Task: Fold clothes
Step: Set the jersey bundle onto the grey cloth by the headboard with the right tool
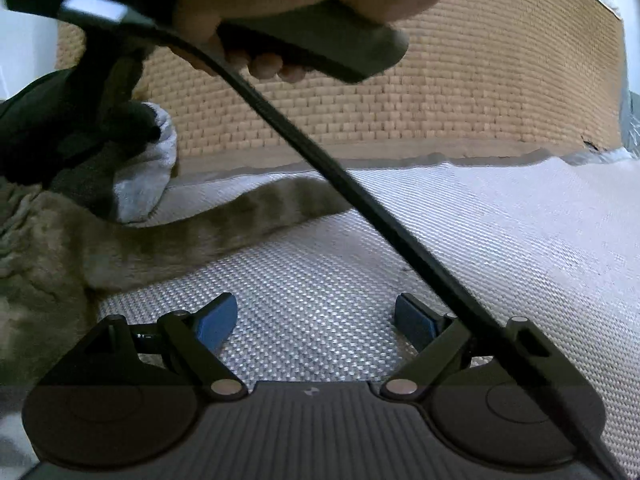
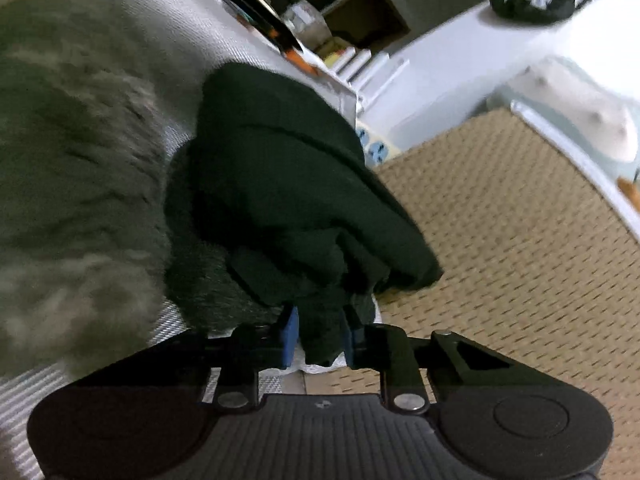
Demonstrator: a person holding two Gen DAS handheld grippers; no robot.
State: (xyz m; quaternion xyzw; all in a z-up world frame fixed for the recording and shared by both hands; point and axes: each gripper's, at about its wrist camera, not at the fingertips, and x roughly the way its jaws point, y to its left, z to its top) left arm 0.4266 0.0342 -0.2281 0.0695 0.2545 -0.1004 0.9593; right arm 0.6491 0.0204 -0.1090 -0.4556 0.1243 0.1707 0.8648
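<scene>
Woven mat (image 1: 400, 264) surface; right hand-held gripper (image 2: 318, 338) clamps dark garment (image 2: 280, 184), fleece (image 2: 72, 168) at nine o'clock; left hand-held gripper (image 1: 316, 320) wide, empty. Advice: lift clear, spread flat.

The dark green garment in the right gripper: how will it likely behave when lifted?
Probably floppy: the dark green garment bunches in soft folds above the right gripper, whose blue pads pinch a thick wad. It looks fleecy, so it likely won't slip. Its loose bulk may drag on the fuzzy grey-brown garment beside it.

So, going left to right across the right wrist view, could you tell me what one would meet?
Fuzzy grey-green garment → dark green garment, pinched in the right gripper → tan woven mat.
</scene>
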